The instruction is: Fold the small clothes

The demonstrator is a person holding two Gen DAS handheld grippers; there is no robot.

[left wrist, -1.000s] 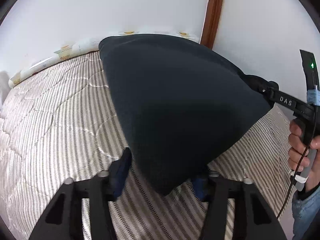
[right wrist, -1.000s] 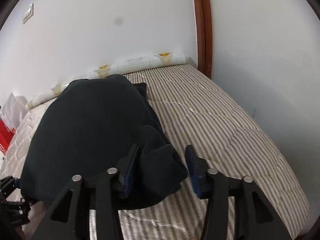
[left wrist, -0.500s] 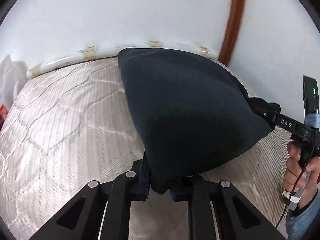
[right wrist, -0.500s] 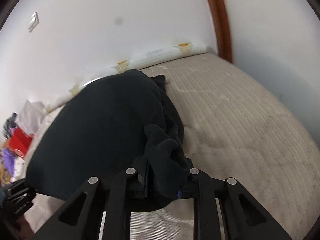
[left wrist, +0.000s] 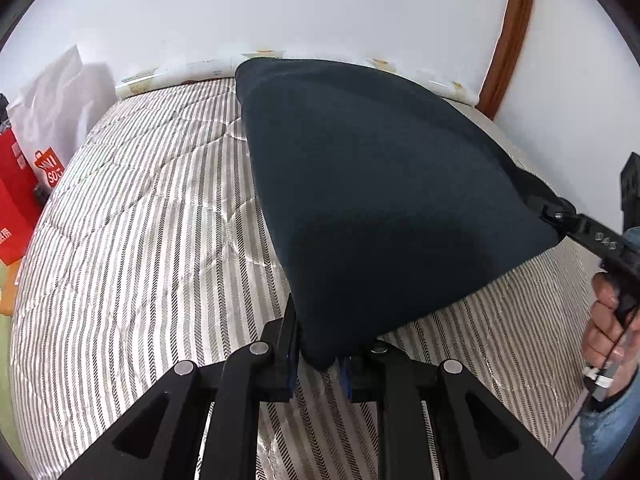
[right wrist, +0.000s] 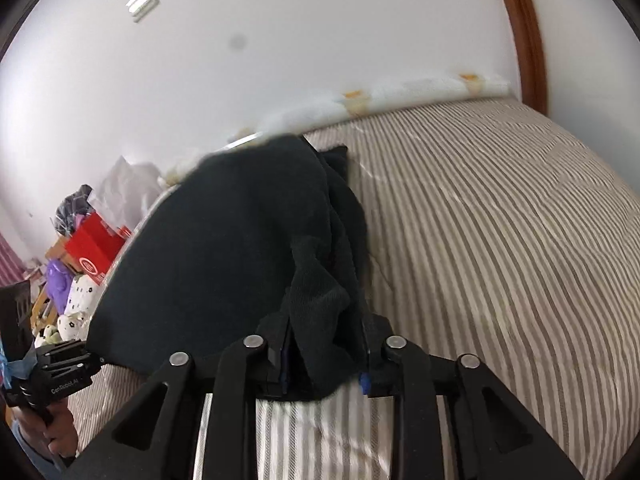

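Biggest thing here is the bed (left wrist: 132, 240), covered in a quilted grey-and-white striped spread that fills most of both views, pushed up against a white wall (left wrist: 280, 4) with a brown wooden trim strip (left wrist: 508, 36) in the corner.

Spread over it is the dark navy garment (left wrist: 384, 200), lifted off the bed along its near edge and stretched between the two grippers, while its far end runs back toward the wall. From the right wrist view the cloth (right wrist: 224, 248) looks bunched and rumpled on that side, with a thick fold hanging down.

Left gripper (left wrist: 320, 360) is pinching one near corner of the garment, pads pressed on the fabric, jaws easing apart just a touch. Right gripper (right wrist: 324, 364) is clamped on the bunched-up fold, its jaws also opening a bit with cloth packed between them.

Off to the left side there's a white bag (left wrist: 60, 112), then a red shopping bag (left wrist: 20, 200), and in the right wrist view some stuffed toys (right wrist: 68, 304) piled beside the bed.

The right hand (left wrist: 608, 328) shows at the edge, wrapped around its handle.
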